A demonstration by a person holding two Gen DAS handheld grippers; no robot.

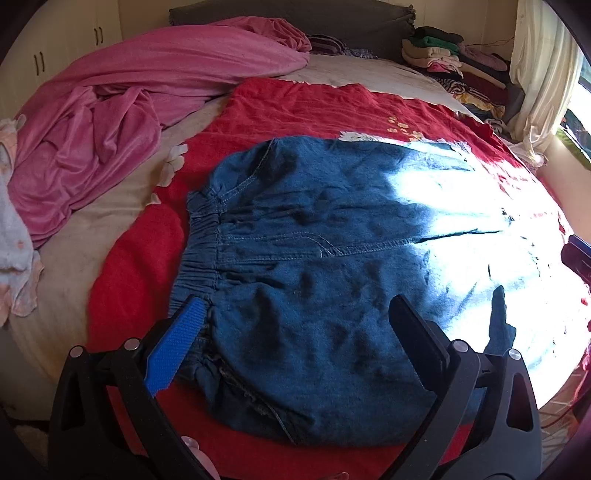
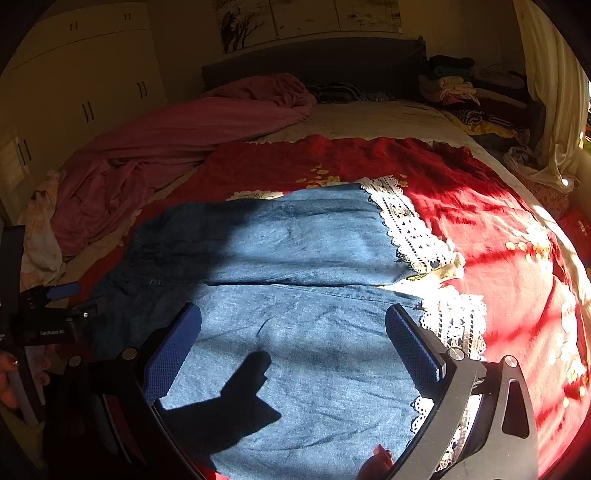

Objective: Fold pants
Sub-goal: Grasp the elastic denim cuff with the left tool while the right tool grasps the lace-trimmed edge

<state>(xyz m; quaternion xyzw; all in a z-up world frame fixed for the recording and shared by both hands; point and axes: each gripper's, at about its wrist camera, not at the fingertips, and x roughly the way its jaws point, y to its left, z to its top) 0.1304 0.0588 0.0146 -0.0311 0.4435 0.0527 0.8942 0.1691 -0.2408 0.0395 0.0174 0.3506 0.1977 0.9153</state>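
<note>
While both tools hang above the cloth with nothing between their fingers, the left gripper [image 1: 295, 343] stands with its jaws wide apart over the waist end of the denim pants [image 1: 314, 266], its blue-padded finger [image 1: 173, 350] just beside the gathered elastic waistband [image 1: 201, 236]; the right gripper [image 2: 295, 354] is likewise spread, poised over the lower legs near the white lace hems [image 2: 417, 229], and casts a dark shadow on the fabric. Seen from the right wrist view, the left gripper [image 2: 48, 317] appears at the frame's left edge, held by a hand [image 2: 14, 376], well apart from the right one. The pants lie flat and unfolded, legs side by side with a seam line between them, spread on a red floral bedspread [image 1: 280, 107]; strong sunlight washes out the leg end in the left wrist view. Beyond the bedspread lie a pale sheet [image 1: 362, 72] and a rumpled pink blanket [image 1: 122, 99] toward the left of the bed. Stacked folded clothes [image 1: 454, 62] sit by the headboard [image 1: 295, 18], a cream curtain [image 1: 543, 70] hangs at the right, and cupboard doors [image 2: 85, 74] fill the far left wall
</note>
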